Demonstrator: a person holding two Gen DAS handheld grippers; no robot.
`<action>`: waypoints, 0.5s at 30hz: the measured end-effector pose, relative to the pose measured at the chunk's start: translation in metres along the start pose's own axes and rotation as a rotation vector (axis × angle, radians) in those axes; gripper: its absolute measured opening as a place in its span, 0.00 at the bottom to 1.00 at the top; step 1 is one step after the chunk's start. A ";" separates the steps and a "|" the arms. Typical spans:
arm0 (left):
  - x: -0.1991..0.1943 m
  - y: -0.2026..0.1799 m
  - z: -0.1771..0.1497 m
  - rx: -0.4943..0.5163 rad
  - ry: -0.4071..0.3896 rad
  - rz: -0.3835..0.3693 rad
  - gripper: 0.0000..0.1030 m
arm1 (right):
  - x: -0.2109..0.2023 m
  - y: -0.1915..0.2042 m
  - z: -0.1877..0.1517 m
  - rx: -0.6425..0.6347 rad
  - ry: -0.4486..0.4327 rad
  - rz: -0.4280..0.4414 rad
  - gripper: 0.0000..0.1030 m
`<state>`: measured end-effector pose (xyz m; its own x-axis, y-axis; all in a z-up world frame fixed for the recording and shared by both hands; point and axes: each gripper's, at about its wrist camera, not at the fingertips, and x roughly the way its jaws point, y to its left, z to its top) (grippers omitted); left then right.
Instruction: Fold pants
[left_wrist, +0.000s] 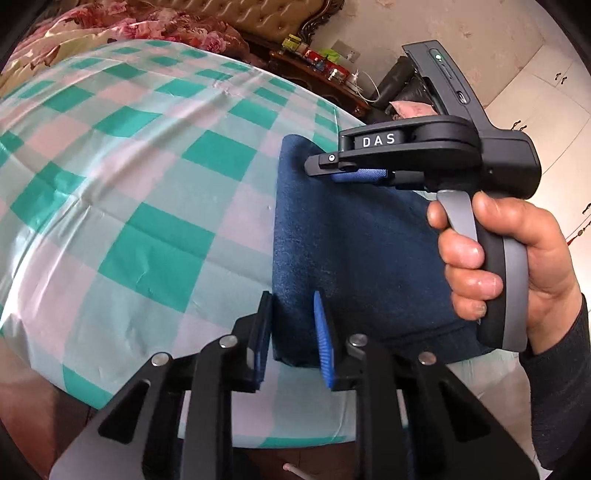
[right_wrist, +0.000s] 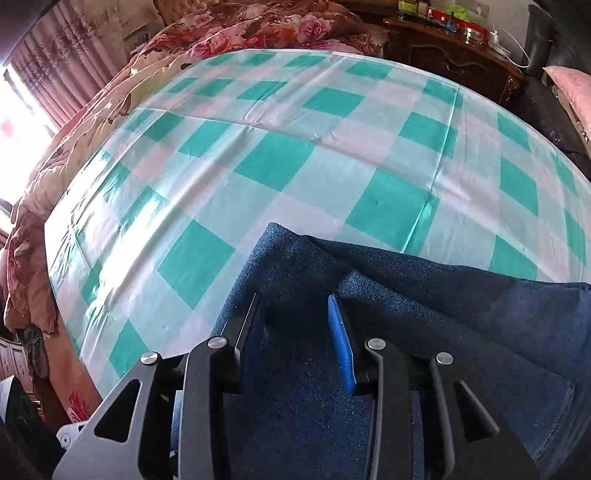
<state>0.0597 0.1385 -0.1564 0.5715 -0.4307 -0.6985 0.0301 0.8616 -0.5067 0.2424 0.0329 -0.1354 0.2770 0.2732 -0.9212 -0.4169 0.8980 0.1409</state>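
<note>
A bed fills both views, covered by a glossy sheet checked in teal, pale green and pink, with a floral quilt bunched along its far side and a dark wooden cabinet beyond it. The pants, dark blue and folded into a thick stack, lie on the sheet near the bed's near edge.

The left gripper straddles the near left corner of that stack: the fabric's edge sits between its blue-padded fingers, which stand narrowly apart around it; whether the pads actually press on the cloth cannot be told.

The right gripper, held in a person's hand with a dark sleeve at the wrist, points down over the far end of the stack. Its fingers are partly spread, with dark blue cloth between and beneath them; a firm pinch is not clear in either view.
</note>
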 end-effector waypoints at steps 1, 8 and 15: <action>-0.001 0.001 -0.001 -0.011 -0.005 -0.006 0.21 | -0.001 0.001 -0.001 0.000 0.000 -0.004 0.34; -0.018 -0.016 0.000 0.043 -0.063 0.018 0.16 | -0.027 -0.003 0.001 0.108 -0.035 0.101 0.70; -0.034 -0.059 -0.002 0.210 -0.144 0.140 0.15 | -0.028 0.029 0.008 0.020 0.011 -0.017 0.71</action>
<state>0.0362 0.1020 -0.1037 0.6924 -0.2737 -0.6676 0.1031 0.9533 -0.2838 0.2299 0.0545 -0.1028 0.2740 0.2537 -0.9276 -0.3950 0.9091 0.1320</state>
